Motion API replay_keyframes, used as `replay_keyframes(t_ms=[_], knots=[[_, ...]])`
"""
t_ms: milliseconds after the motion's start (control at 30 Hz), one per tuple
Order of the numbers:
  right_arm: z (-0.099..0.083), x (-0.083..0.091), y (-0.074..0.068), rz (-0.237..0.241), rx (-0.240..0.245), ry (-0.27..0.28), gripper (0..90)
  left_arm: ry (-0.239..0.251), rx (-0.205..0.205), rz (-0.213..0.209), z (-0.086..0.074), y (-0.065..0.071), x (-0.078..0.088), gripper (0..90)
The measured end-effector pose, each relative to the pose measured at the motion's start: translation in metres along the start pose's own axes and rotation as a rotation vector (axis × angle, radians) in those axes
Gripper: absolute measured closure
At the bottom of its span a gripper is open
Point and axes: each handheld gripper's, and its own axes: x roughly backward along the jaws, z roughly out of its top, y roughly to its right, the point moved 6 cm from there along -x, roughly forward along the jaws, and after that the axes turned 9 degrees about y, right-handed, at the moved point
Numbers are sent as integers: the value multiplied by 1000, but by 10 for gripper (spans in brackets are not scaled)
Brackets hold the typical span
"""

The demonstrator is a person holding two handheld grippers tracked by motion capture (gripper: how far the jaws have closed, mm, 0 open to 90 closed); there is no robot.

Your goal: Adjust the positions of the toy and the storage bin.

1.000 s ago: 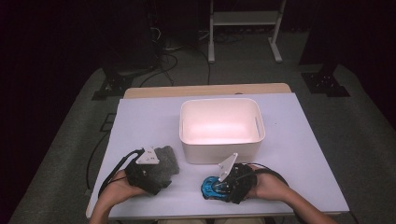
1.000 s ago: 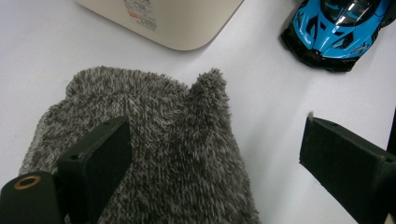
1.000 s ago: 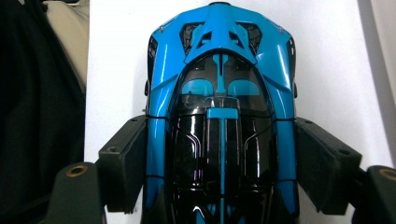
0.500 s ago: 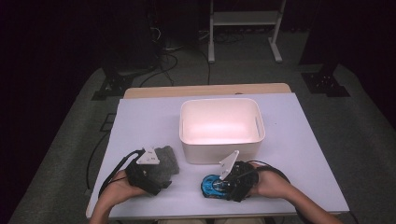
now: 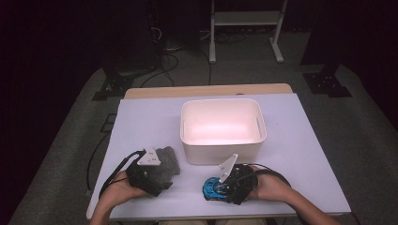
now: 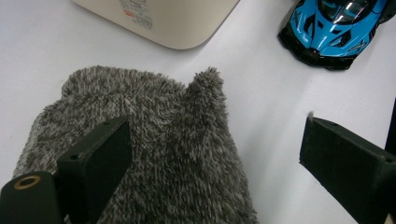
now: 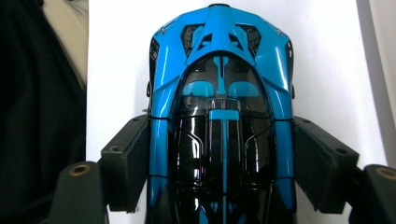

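- Right gripper view: right claw [image 7: 219, 172] clamped on the blue toy car [image 7: 219, 93], car on the worktop [image 7: 336, 70], not lifted.
- Left claw [image 6: 215, 163] released, one jaw resting on the grey fuzzy cloth [image 6: 154, 140].
- White bin [image 5: 220, 129] beyond looks empty; judging both items remain to load.
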Motion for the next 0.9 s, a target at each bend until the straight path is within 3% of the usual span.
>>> replay_keyframes(t_ms=[267,400,600,900], knots=[[-1,0,-1,-10,2,-1,254,-4,-2,-3,-1,0,-1,87],[-3,-2,-1,-20,16,-33,243,-4,-3,-3,-1,0,-1,87],[-5,-2,0,-15,-11,-19,246,-6,-6,-5,0,1,-1,87],[-4,-2,-1,-13,23,-9,251,-5,-1,-5,-1,1,-1,87]])
